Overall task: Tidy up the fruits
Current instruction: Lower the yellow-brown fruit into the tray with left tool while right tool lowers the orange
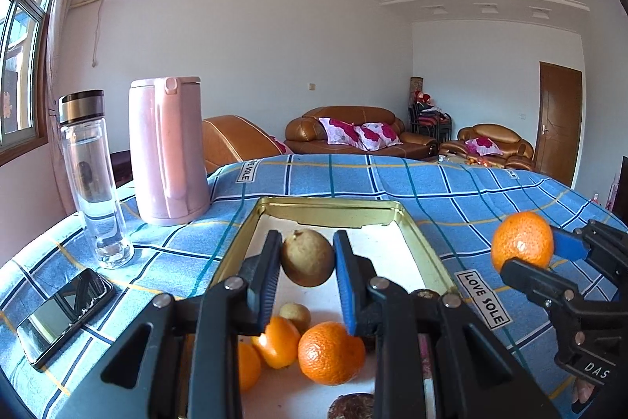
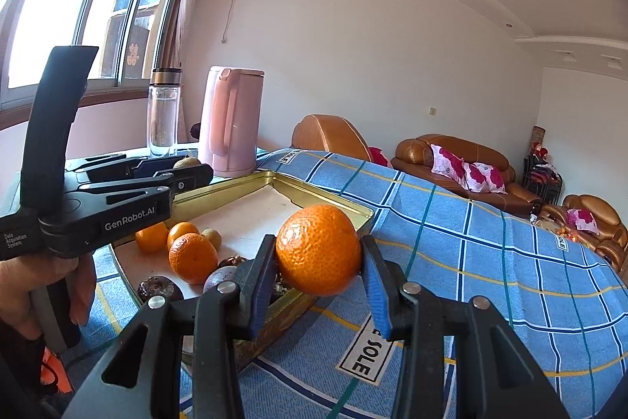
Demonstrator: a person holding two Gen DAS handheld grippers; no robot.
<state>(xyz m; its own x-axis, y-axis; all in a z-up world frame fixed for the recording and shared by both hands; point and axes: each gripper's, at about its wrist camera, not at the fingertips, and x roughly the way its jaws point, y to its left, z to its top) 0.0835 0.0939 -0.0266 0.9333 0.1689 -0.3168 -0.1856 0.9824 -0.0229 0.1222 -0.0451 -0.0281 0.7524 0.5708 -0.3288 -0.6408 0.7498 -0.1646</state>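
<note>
Both hand-held grippers grip fruit: left (image 1: 307, 256) a brownish fruit (image 1: 307, 258), right (image 2: 318, 258) an orange (image 2: 318, 249), over blue checked cloth (image 1: 431, 183).

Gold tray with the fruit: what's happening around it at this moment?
A person holds a gripper in each hand, and both are loaded. The left gripper is shut on a brownish-green fruit, held above the gold tray. The right gripper is shut on an orange, off the tray's right side over the blue checked cloth. More oranges and darker fruits lie in the tray.
</note>
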